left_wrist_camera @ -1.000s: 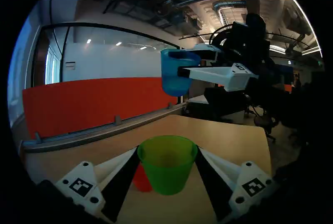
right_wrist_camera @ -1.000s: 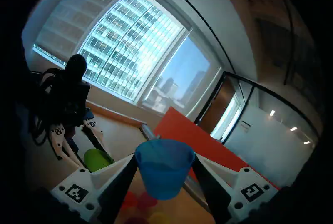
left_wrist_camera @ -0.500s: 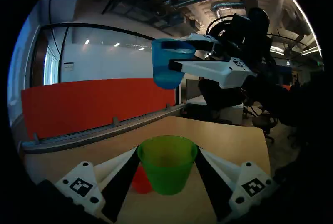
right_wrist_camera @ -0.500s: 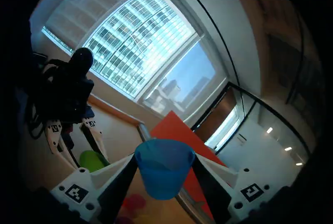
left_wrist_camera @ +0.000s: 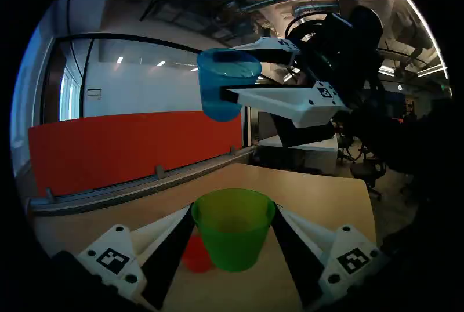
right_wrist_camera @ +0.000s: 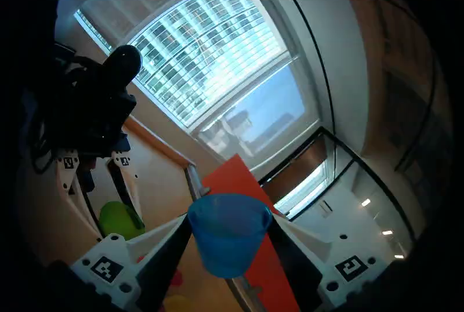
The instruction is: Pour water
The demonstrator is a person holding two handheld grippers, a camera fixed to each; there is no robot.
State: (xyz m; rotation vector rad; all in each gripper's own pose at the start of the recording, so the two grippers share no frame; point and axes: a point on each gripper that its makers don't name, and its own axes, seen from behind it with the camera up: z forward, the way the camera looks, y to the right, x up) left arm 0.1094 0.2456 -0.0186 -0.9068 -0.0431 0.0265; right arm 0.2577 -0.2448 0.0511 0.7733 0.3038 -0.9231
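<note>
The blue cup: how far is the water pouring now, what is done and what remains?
Done: both cups are picked up. The right tongs clamp the blue cup, and the left tongs clamp the green cup. In hand: the blue cup is raised higher than the green cup and is nearly upright. Left: tipping it over the green cup; no stream of water is visible.

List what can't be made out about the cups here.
Water in the blue cup: left gripper view shows no level through the tinted wall; right gripper view, inside too dim.
Bottom of the green cup, left gripper view: hidden by its own wall.
What the red object is, left gripper view: half behind the green cup.
</note>
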